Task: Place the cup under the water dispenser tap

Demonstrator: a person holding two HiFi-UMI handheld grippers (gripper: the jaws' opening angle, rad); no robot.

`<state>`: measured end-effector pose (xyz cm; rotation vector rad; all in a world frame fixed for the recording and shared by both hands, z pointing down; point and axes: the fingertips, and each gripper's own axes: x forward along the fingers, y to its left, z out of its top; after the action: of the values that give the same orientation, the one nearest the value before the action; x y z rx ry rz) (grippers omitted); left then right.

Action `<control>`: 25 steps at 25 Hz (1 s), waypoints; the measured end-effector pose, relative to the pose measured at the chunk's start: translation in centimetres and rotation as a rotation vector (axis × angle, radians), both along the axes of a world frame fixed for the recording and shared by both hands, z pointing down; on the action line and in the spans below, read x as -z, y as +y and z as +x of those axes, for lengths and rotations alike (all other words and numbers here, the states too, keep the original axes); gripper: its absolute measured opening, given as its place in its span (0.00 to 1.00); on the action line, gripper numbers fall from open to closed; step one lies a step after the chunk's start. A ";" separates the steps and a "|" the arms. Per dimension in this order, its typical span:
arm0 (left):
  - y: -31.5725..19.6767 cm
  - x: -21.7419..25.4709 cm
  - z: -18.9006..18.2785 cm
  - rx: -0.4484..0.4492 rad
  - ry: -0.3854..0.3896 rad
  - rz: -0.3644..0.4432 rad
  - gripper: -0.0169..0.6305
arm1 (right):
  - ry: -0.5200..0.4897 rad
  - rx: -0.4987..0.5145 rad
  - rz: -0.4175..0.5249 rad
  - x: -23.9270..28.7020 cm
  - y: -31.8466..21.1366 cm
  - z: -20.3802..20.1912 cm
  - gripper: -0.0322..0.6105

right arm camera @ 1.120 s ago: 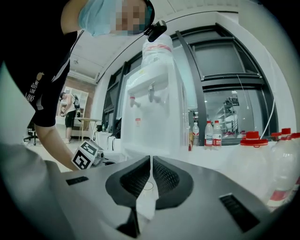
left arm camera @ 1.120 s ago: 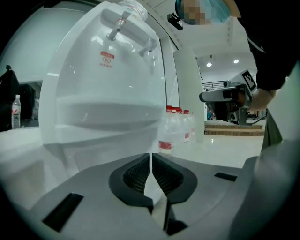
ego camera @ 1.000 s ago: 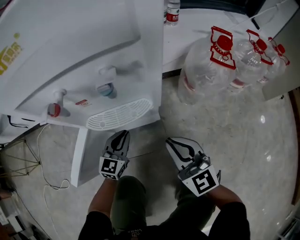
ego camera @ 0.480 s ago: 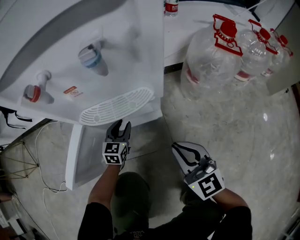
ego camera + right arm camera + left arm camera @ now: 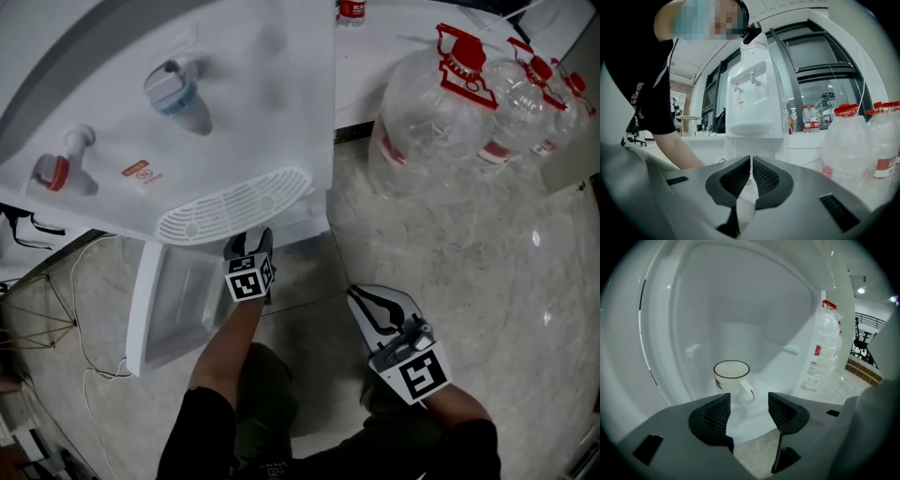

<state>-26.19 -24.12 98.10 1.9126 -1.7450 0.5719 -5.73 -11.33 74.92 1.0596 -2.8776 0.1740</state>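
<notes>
1. While the left gripper (image 5: 248, 246) reaches into the open cabinet (image 5: 754, 310) beneath the water dispenser (image 5: 234, 112), its jaws have just been opening. They stand wide, with nothing between them.
2. Cup (image 5: 732, 377) sits upright on the cabinet floor, just ahead of the jaws.
3. Right gripper (image 5: 373, 307) is idle, jaws together, empty.
4. Step in hand: approach to grasp. The next move likely calls for advancing around the cup, closing, then lifting it to a tap (image 5: 173, 89).
</notes>
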 end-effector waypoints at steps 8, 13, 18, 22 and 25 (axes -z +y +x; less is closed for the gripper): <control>-2.6 -1.3 -0.3 0.147 0.021 -0.016 0.43 | -0.019 -0.011 -0.021 -0.6 -0.2 0.3 0.12; -3.2 -1.6 -1.1 0.231 -0.023 -0.023 0.43 | -0.026 -0.027 -0.027 -0.7 -0.3 0.7 0.12; -3.4 -2.1 -2.4 0.300 -0.094 -0.038 0.36 | -0.031 -0.056 -0.040 -0.9 -0.5 1.3 0.12; -3.4 -2.3 -2.9 0.304 -0.107 -0.061 0.23 | -0.028 -0.061 -0.043 -1.0 -0.4 1.5 0.12; -3.2 -2.1 -2.9 0.284 -0.122 -0.074 0.15 | -0.030 -0.072 -0.046 -1.0 -0.3 1.6 0.12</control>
<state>-29.10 -27.34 100.21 1.5715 -1.9990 0.6472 -4.11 -11.66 75.94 1.1620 -2.8482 0.2614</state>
